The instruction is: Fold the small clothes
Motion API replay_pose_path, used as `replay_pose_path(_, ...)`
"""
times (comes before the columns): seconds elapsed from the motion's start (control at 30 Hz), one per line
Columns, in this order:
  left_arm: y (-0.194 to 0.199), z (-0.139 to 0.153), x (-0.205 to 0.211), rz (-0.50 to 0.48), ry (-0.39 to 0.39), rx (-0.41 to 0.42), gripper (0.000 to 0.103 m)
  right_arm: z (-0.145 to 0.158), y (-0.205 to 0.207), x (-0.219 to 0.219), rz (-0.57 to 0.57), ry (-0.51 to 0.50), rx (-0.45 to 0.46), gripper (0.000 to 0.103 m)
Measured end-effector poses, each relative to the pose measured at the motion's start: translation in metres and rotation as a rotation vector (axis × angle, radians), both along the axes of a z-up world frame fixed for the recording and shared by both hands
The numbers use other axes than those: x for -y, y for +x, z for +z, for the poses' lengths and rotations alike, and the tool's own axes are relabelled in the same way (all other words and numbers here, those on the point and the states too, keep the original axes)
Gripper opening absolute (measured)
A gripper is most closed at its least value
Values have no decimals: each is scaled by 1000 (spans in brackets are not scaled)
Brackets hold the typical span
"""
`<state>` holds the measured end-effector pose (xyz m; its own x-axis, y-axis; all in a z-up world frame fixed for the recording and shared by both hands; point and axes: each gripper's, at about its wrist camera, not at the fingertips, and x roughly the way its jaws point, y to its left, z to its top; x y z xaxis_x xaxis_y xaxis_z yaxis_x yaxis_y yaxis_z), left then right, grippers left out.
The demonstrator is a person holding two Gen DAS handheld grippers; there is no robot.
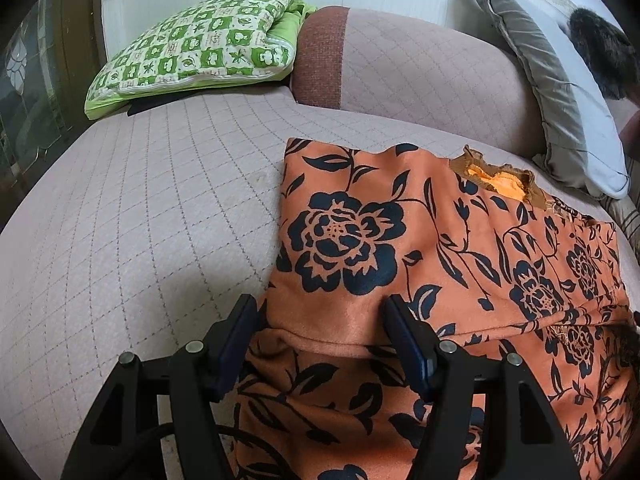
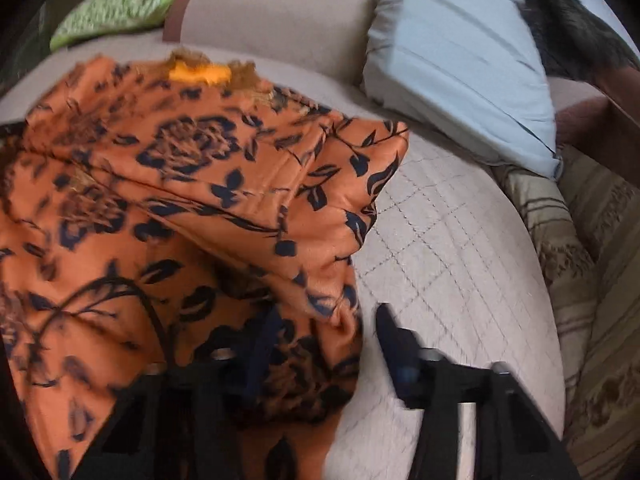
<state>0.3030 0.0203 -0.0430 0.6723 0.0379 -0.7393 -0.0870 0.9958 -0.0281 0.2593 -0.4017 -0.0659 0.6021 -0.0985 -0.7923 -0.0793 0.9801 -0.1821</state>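
Note:
An orange garment with a dark floral print (image 1: 400, 240) lies on the quilted sofa seat (image 1: 140, 208), its brown neckline (image 1: 500, 182) toward the backrest. Its near part is folded over, with a fold edge across it. My left gripper (image 1: 320, 316) is open, its fingers astride that fold edge at the garment's left side. In the right wrist view, which is blurred, the garment (image 2: 180, 184) fills the left half. My right gripper (image 2: 328, 320) is open at the garment's right edge, its left finger over the cloth and its right finger (image 2: 394, 340) over the bare seat.
A green checked pillow (image 1: 200, 40) lies at the back left of the seat. A grey-and-white pillow (image 1: 560, 92) leans on the backrest at the right, with a dark furry thing (image 1: 604, 56) behind it. A striped cloth (image 2: 592, 280) covers the sofa's right side.

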Motion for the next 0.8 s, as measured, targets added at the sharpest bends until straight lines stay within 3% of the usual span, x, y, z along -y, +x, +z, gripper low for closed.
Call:
replay_pose_path(0.1,2,0,-1,-5,-5,-1,67,-5,12,56,-220,484,-17,25)
replay_pose_path(0.17,4,-1,0,-3,-3,-3,68,-44,5,94,-375,809,-89,25)
replay_pose_path(0.23,4,-2,2,-7,3,-7,68,-50,-4,109,-422,960,-61,24)
replay_pose_path(0.3,2,0,1,-16,4,1,68,-41,-10,112,-407,960,-64,37)
replay_pose_path(0.4,-14,9,-6,-36,-44,7,68,-15,-41,110,-416,785,-43,67)
replay_pose_path(0.53,-59,27,-18,-83,-107,27,68,-1,-98,92,-315,730,-76,67)
replay_pose_path(0.7,-134,36,-37,-38,-92,46,75,-10,-163,83,-268,742,-137,68)
replay_pose_path(0.8,-161,25,-41,-22,-46,15,76,-9,-175,66,-196,735,-156,65)
